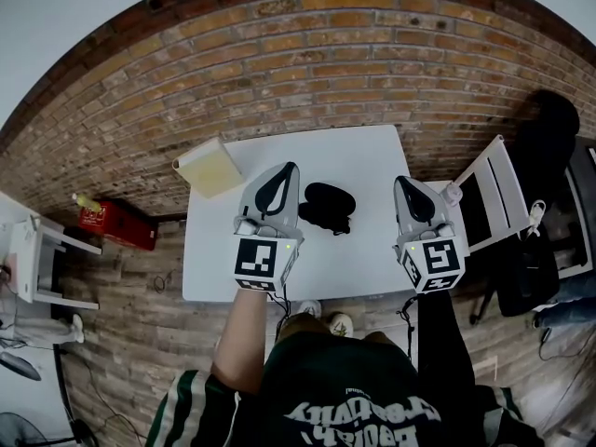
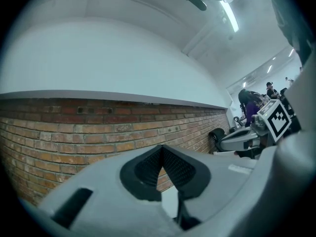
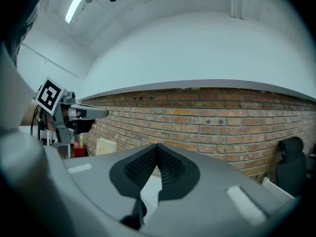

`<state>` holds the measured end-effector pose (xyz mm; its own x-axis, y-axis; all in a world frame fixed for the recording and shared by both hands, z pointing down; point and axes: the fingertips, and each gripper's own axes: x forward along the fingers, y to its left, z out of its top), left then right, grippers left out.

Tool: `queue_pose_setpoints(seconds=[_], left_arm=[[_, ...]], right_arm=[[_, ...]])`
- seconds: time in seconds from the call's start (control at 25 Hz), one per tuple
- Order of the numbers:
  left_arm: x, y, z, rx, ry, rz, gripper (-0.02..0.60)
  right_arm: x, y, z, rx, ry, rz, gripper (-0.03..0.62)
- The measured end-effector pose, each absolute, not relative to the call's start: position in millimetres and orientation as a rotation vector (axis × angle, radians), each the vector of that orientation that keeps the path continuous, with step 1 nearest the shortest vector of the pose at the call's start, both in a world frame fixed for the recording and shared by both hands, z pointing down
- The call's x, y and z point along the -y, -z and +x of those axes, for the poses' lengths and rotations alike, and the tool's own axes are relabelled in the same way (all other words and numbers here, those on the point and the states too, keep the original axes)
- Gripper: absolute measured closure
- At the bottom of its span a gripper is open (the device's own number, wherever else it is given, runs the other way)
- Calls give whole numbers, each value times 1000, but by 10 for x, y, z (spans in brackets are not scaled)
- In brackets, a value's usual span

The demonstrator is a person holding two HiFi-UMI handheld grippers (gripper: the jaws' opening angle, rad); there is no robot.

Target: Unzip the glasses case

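Observation:
The black glasses case [image 1: 327, 207] lies near the middle of the white table [image 1: 358, 268], zipped as far as I can tell. My left gripper [image 1: 290, 171] hovers just left of it, jaws shut with nothing between them. My right gripper [image 1: 401, 183] hangs over the table's right edge, well apart from the case, also shut and empty. In the left gripper view the closed pads [image 2: 162, 148] point level at the brick wall, and the right gripper [image 2: 264, 128] shows at the side. The right gripper view shows its own closed pads [image 3: 157, 147] and the left gripper [image 3: 58, 113]. The case is hidden in both gripper views.
A pale yellow box [image 1: 210, 167] sits on the table's far left corner. A brick wall [image 1: 307, 54] runs behind the table. A red box [image 1: 115, 223] stands on the floor at left, a white folding chair [image 1: 492, 194] and a black office chair [image 1: 551, 124] at right.

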<state>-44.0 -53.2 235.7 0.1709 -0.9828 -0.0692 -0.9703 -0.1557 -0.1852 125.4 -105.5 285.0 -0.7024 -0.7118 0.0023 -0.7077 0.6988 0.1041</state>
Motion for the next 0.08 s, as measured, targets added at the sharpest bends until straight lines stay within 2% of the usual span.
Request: queue_pose_setpoints(seconds=[0.08], left_arm=[[561,-2336,-453,-1908,97,-2253,583]], right_arm=[[1090,-2833,1250,2858,149,1200,582]])
